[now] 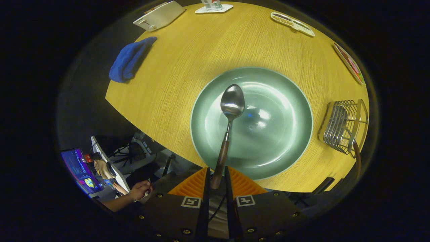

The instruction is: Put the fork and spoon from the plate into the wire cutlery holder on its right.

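The gripper (216, 176) has both fingers clamped on the brown handle of the spoon (231, 111), whose bowl hangs over the middle of the green plate (289, 97); the wire cutlery holder (344, 126) stands just right of the plate on the wooden table (188, 67)

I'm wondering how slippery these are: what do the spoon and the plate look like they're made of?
Spoon, gripped at its handle by the closed fingers: bowl and neck look like polished metal with mirror-like glints; the brown handle could be wood or plastic. Plate: probably glazed ceramic, pale green and glossy with bright highlights.
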Demonstrator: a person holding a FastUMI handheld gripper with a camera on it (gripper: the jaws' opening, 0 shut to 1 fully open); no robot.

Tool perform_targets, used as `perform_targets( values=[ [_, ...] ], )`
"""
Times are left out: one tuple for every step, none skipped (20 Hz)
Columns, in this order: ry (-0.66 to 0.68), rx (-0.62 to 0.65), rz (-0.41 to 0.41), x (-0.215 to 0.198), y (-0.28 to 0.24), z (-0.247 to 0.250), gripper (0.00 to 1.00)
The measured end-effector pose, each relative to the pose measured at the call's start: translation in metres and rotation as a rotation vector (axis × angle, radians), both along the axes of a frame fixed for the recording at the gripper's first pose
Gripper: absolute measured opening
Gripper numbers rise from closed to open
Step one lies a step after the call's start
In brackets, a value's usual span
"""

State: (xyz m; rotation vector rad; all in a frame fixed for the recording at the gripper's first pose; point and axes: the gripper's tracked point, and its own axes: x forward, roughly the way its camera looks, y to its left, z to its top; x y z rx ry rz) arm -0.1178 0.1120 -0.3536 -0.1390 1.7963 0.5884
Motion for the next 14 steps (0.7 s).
perform_targets(
  values=[
    [0.005,-0.001,0.0,0.0,0.002,-0.004,0.24],
    [0.009,-0.008,0.002,0.0,0.001,-0.007,0.24],
    [0.013,-0.011,0.003,-0.001,0.002,-0.011,0.24],
    [0.019,-0.017,0.007,-0.002,-0.001,-0.014,0.24],
    [0.024,-0.018,0.007,-0.003,-0.002,-0.017,0.24],
    [0.027,-0.023,0.008,-0.002,-0.004,-0.019,0.24],
    [0.024,-0.033,0.016,-0.001,-0.008,-0.021,0.24],
    [0.018,-0.048,0.025,0.002,-0.013,-0.023,0.24],
    [0.012,-0.06,0.034,0.003,-0.018,-0.027,0.24],
    [0.011,-0.065,0.04,0.004,-0.023,-0.03,0.24],
    [0.015,-0.067,0.044,0.002,-0.026,-0.032,0.24],
    [0.018,-0.07,0.045,0.002,-0.028,-0.034,0.24],
    [0.019,-0.076,0.05,0.001,-0.03,-0.036,0.24],
    [0.016,-0.083,0.061,0.001,-0.033,-0.039,0.24]
  ],
)
